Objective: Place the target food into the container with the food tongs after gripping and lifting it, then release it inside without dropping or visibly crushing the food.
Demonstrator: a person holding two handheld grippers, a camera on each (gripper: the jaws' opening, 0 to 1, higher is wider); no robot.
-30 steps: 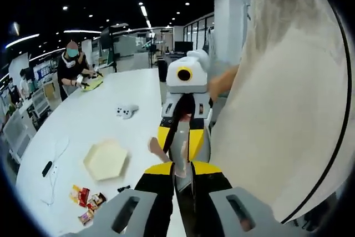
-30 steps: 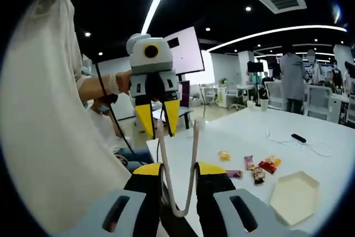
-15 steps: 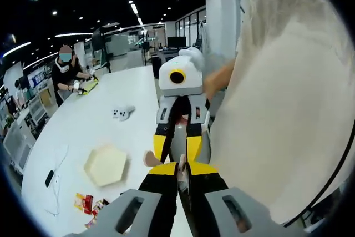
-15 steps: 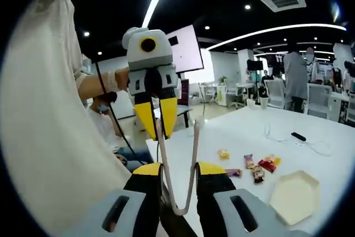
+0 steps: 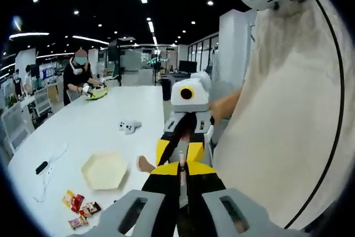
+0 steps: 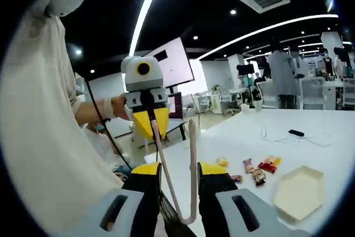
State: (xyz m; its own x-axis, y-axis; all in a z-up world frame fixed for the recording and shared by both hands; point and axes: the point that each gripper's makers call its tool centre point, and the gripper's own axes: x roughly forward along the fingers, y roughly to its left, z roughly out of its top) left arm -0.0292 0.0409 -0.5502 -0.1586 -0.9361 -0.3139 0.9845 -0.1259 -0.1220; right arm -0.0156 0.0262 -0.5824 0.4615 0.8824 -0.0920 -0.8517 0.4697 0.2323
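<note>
While both grippers face each other above the bench [image 6: 333, 131], the right gripper [image 6: 178, 173] holds the tongs [image 6: 176, 176]. The left gripper's [image 5: 180, 173] fingers have narrowed to nearly shut since earlier. Snacks [image 6: 259, 169] lie beside the tray [image 6: 299, 191], a controller [image 5: 128, 126] beyond.

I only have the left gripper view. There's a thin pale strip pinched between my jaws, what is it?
Observer: It's the tip of one arm of the tongs. The right gripper view shows them as a U, bend seated in the right gripper.
Operator: Has the left gripper caught both arms?
Observer: No. The left gripper meets only one tip; the other arm stands free beside it, so the tongs are spread open.
Operator: Is any food lying away from the pile?
Observer: Yes. One small yellow snack lies apart from the wrapped snacks, on the side away from the hexagonal tray.
</note>
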